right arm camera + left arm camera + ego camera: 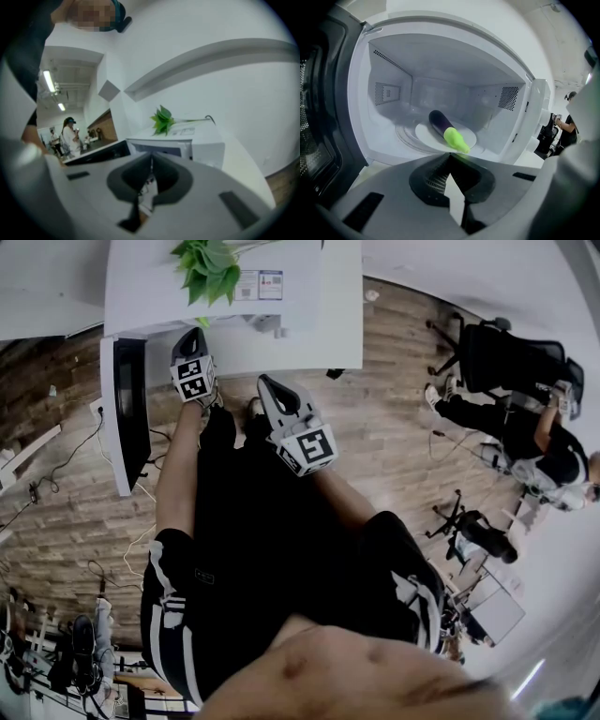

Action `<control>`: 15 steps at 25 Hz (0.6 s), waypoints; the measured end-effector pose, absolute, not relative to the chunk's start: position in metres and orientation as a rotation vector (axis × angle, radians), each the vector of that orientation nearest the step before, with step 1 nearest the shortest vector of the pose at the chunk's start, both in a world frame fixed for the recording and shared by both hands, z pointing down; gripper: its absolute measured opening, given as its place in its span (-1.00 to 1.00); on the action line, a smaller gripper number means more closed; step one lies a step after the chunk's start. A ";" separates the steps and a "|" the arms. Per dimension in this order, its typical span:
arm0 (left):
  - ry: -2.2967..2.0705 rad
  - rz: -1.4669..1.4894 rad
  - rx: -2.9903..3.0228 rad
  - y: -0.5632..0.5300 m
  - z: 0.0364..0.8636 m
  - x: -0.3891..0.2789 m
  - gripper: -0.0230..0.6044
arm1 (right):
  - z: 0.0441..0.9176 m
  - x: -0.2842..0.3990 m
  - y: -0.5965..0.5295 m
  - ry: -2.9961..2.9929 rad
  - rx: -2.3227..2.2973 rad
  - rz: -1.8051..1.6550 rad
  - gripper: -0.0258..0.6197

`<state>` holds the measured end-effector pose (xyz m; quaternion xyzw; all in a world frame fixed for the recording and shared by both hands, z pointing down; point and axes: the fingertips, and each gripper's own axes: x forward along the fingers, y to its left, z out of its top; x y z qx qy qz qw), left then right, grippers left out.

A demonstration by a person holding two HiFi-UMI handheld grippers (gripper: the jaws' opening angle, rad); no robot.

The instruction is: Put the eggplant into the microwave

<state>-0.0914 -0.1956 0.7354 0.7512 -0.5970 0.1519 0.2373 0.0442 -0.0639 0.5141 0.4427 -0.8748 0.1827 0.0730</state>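
Left gripper (451,157) fingers, clenched empty, are cutting off the eggplant (446,130) tip inside the microwave (440,51). Right gripper (151,158) fingers are clenching empty too.

The person wears a black short-sleeved top (272,549) with white stripes running along both sleeves (167,568). The left gripper (194,334) and the right gripper (267,383) have pale grey moulded shells. Each carries a white cube (310,448) printed with black square markers. Their fingers (437,180) are dark and ribbed on the inner face, and sit in a black oval collar (483,182).
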 end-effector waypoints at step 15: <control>-1.620 0.380 2.045 -0.207 0.735 -0.090 -0.83 | 0.516 0.047 -0.062 -2.615 1.345 0.549 -0.82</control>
